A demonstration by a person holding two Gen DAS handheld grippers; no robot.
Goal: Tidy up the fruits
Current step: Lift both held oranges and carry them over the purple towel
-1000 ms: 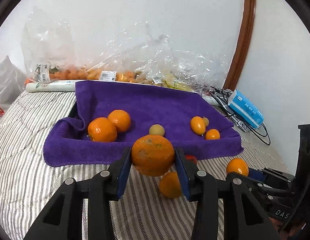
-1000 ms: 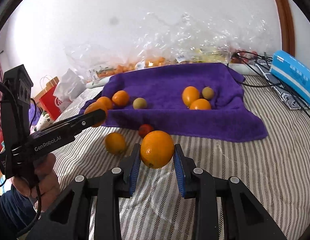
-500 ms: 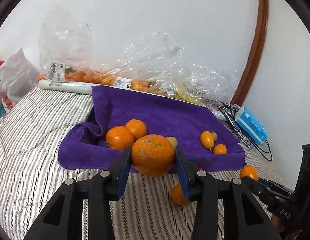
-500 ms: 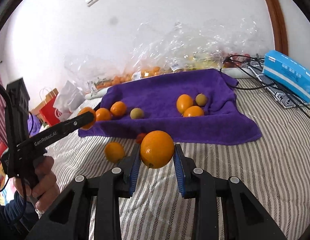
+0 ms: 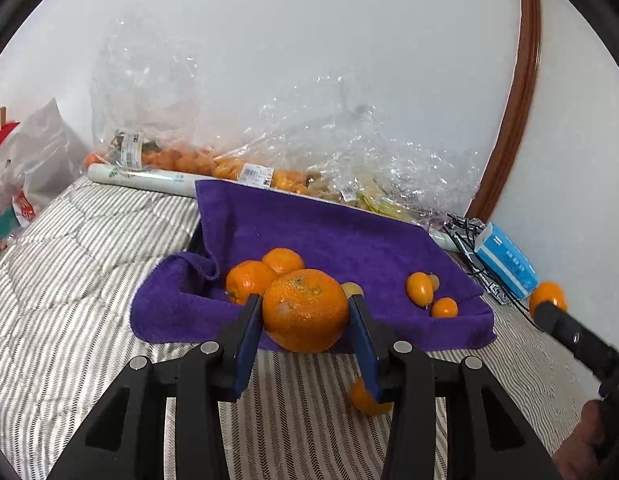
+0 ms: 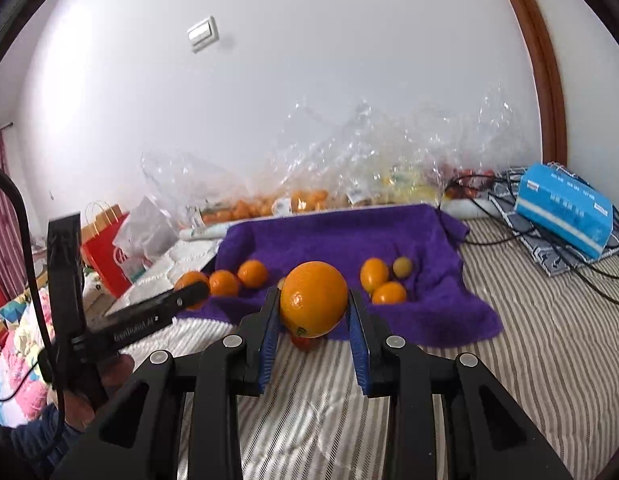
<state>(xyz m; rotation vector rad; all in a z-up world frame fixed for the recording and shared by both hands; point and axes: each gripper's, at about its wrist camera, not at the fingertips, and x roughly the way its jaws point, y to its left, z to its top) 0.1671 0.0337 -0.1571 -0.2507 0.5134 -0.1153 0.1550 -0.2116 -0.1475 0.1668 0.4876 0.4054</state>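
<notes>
My left gripper (image 5: pixel 305 316) is shut on a large speckled mandarin (image 5: pixel 305 310), held above the striped bed in front of the purple towel (image 5: pixel 329 236). My right gripper (image 6: pixel 312 307) is shut on a smooth orange (image 6: pixel 313 298), also held in the air before the towel (image 6: pixel 429 308). Two mandarins (image 5: pixel 247 280) and a small yellowish fruit lie on the towel's left part. Kumquat-like fruits (image 5: pixel 419 288) lie on its right. One loose orange (image 5: pixel 365 398) rests on the bed under the left fingers. A small red fruit (image 6: pixel 303 342) peeks from under the held orange.
Clear plastic bags of fruit (image 5: pixel 349 168) line the wall behind the towel. A blue tissue pack (image 6: pixel 565 212) and black cables (image 6: pixel 505 236) lie at the right. A red paper bag (image 6: pixel 105 252) stands left. A hand (image 6: pixel 85 392) holds the other gripper's handle.
Both grippers have risen with their fruit still held. The towel and its fruit now sit lower in the right view, and the loose orange on the bed has slipped behind the fingers.
</notes>
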